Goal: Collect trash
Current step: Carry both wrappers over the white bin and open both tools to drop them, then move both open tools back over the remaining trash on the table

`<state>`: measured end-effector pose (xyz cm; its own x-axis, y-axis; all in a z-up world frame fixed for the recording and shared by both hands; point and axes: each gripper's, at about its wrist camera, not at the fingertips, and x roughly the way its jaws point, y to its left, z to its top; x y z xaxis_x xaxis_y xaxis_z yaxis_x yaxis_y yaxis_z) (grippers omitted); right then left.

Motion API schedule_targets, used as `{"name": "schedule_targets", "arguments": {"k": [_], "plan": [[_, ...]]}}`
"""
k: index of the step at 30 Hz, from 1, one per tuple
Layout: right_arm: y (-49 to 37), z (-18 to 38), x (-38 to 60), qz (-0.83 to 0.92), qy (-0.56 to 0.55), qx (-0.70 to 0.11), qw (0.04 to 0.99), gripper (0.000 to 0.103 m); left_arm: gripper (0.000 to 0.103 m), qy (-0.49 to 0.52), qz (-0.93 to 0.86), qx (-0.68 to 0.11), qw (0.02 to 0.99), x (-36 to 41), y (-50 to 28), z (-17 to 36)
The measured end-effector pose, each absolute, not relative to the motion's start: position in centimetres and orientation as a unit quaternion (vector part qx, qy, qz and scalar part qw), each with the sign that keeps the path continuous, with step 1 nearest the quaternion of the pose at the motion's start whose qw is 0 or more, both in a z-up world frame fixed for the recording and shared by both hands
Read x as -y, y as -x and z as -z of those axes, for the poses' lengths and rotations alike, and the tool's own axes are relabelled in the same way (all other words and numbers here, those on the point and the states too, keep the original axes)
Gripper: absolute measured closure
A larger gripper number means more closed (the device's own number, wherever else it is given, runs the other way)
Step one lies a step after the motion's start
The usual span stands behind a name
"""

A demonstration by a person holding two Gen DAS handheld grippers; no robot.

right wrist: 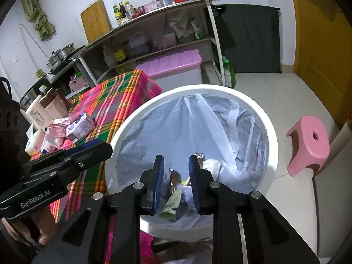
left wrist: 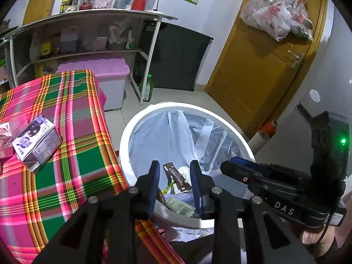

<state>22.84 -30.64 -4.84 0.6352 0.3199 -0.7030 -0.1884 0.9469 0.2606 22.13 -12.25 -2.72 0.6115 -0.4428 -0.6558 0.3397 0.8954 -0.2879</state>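
Note:
A white round trash bin (left wrist: 132, 127) with a pale liner stands on the floor beside a table with a plaid cloth (left wrist: 72, 118). Wrappers (left wrist: 176, 176) and paper lie at the bin's bottom. My left gripper (left wrist: 175, 167) is open and empty over the bin's near rim. My right gripper (right wrist: 176, 160) is open and empty over the same bin (right wrist: 270, 136), with wrappers (right wrist: 173, 180) below it. A purple carton (left wrist: 36, 140) and pink cartons lie on the table; they also show in the right wrist view (right wrist: 81, 127). The right gripper's body (left wrist: 286, 187) shows in the left view.
A metal shelf unit (left wrist: 88, 22) with bottles stands behind the table, with a pink-lidded box (left wrist: 99, 70) and a green bottle (left wrist: 147, 88) under it. A pink stool (right wrist: 310, 140) stands right of the bin. An orange door (left wrist: 264, 66) has bags hanging on it.

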Motion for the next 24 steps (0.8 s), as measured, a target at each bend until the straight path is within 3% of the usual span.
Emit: {"name": "schedule_targets", "arguments": {"k": [24], "plan": [[-18.1,1.6,25.5,-0.210,-0.040,-0.354,0.910,0.066,0.074,0.075,0.149,-0.349,0.922,6.7,-16.7,1.3]]}}
